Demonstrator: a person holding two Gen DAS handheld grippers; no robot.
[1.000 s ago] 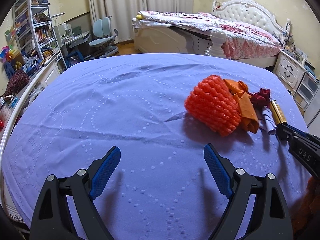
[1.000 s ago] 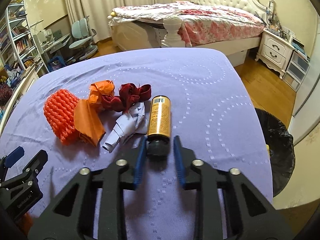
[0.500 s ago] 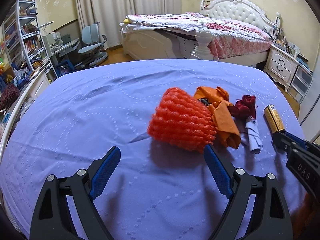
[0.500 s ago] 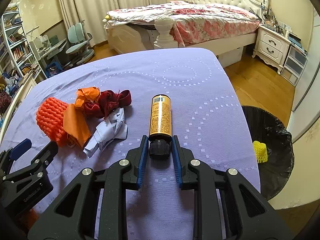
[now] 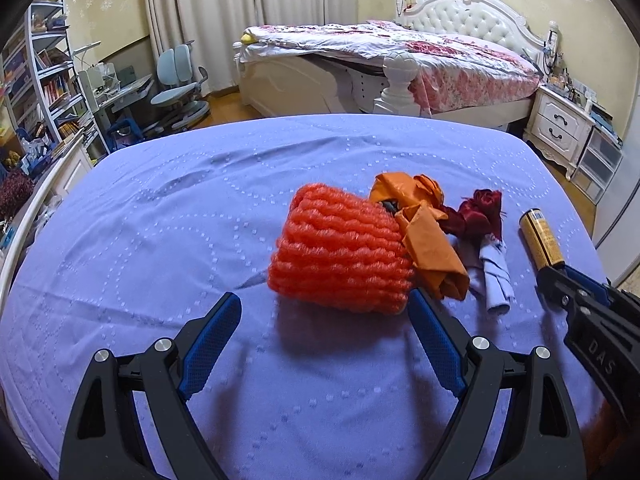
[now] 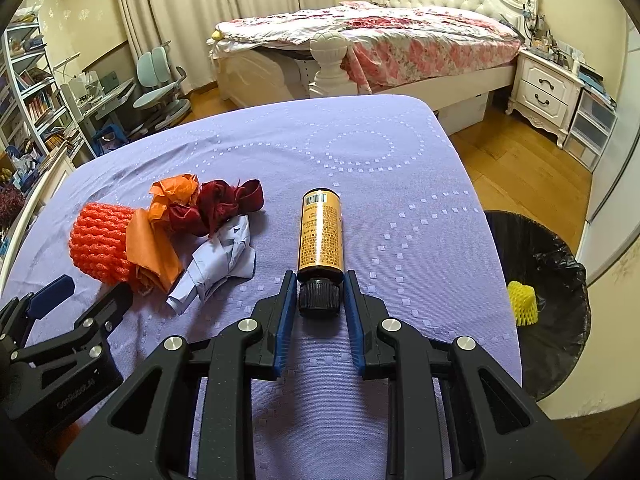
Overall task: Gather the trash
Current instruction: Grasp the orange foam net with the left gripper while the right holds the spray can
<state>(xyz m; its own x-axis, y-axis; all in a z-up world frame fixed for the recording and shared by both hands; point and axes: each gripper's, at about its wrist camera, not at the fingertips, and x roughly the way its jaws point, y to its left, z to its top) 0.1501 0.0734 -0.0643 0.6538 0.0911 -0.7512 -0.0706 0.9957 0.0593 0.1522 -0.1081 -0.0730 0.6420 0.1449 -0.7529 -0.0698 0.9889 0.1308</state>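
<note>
Through our left wrist camera, our left gripper [image 5: 324,316] spread wide before the ribbed orange foam net [image 5: 340,252] on the purple cloth [image 5: 160,220] — through our right, right gripper [image 6: 318,292] clamping the amber bottle [image 6: 320,232] by its black cap, lying flat.

Soft indoor light, sharp focus (fisheye-bent edges).

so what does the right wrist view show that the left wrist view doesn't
Only the right wrist view shows the black-lined trash bin on the floor with a yellow foam net inside, and the right gripper shut on the bottle's black cap.

Only the left wrist view shows the left gripper from behind, open just short of the orange foam net.

Both show the amber bottle, orange wrapper, dark red scrap and crumpled paper.
</note>
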